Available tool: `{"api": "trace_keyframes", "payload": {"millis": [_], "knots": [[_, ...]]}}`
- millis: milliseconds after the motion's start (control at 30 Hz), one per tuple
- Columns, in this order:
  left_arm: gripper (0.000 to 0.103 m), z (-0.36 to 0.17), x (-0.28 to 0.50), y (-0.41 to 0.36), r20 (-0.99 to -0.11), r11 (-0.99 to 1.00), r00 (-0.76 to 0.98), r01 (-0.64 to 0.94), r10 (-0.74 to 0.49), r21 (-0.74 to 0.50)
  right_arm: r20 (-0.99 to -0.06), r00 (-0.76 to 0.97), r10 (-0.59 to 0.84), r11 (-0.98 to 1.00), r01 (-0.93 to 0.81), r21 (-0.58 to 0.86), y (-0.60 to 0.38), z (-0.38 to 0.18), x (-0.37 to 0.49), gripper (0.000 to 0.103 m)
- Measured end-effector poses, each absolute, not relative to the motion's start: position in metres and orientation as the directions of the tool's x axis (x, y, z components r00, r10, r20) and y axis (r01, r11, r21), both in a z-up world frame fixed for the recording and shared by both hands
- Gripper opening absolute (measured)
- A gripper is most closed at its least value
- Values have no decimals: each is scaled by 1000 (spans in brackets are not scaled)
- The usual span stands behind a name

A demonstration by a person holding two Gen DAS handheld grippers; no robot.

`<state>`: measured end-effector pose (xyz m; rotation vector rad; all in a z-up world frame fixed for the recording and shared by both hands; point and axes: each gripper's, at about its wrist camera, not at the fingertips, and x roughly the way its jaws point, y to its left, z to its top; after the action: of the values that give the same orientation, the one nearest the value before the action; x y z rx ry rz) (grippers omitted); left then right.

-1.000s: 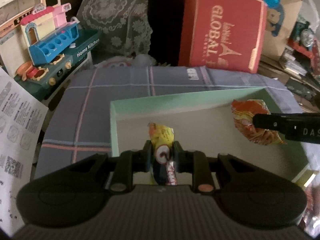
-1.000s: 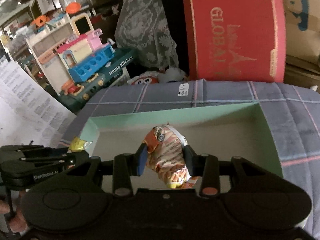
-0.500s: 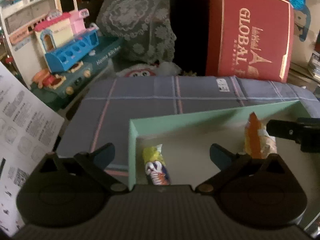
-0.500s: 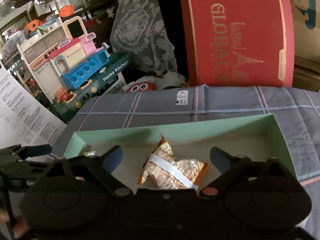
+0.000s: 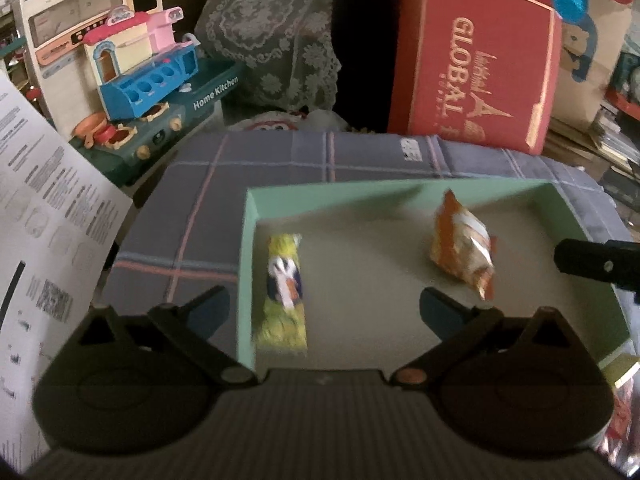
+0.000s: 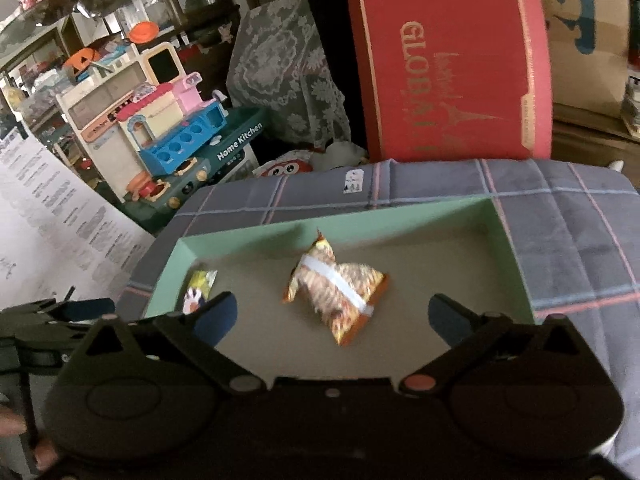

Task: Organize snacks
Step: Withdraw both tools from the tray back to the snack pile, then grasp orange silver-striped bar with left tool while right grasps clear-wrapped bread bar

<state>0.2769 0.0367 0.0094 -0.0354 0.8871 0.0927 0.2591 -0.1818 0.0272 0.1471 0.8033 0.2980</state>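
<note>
- the left gripper (image 5: 324, 308) stands with its fingers spread as wide as they go and nothing between the pads; the yellow snack bar (image 5: 285, 280) lies loose just ahead of it, flat on the floor of the green box (image 5: 400, 191), hard against the left wall, left of centre in the left wrist view.
- the right gripper (image 6: 332, 314) is just finishing its opening, empty too; the orange snack packet (image 6: 340, 288) sits free in the middle of the box, dead centre in the right wrist view, clear of both fingers.
- both look like light, air-filled foil wrappers: soft, crinkly, probably a bit slick, and easy to crush if squeezed hard.
- i'd take the bar across its narrow middle, since the wall blocks one side of it.
- the packet is puffed and lies tilted on a corner; the crimped end seam or the waist under its white band looks the surest hold.
- the box rests on a plaid cloth (image 6: 560, 208), well apart from the red box (image 6: 448, 64) behind.
</note>
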Motion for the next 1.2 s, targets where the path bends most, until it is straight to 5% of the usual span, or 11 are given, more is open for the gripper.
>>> {"api": "trace_keyframes", "payload": {"millis": [700,867,1100,1200], "knots": [[103,-26,156,-44,-854,999,520,40,-15,7,-710,662,240,948,-3,319,-298,11,107,103],[103,-29,147,-65,-860,996,509,84,-38,6,-721,668,184,941,93,326,-327,0,88,91],[103,-38,131,-110,-878,981,456,180,-144,-67,-717,661,224,925,88,370,-333,-13,64,54],[103,-48,126,-133,-893,970,421,236,-157,-60,-725,647,234,917,101,386,-334,-22,62,51]]}}
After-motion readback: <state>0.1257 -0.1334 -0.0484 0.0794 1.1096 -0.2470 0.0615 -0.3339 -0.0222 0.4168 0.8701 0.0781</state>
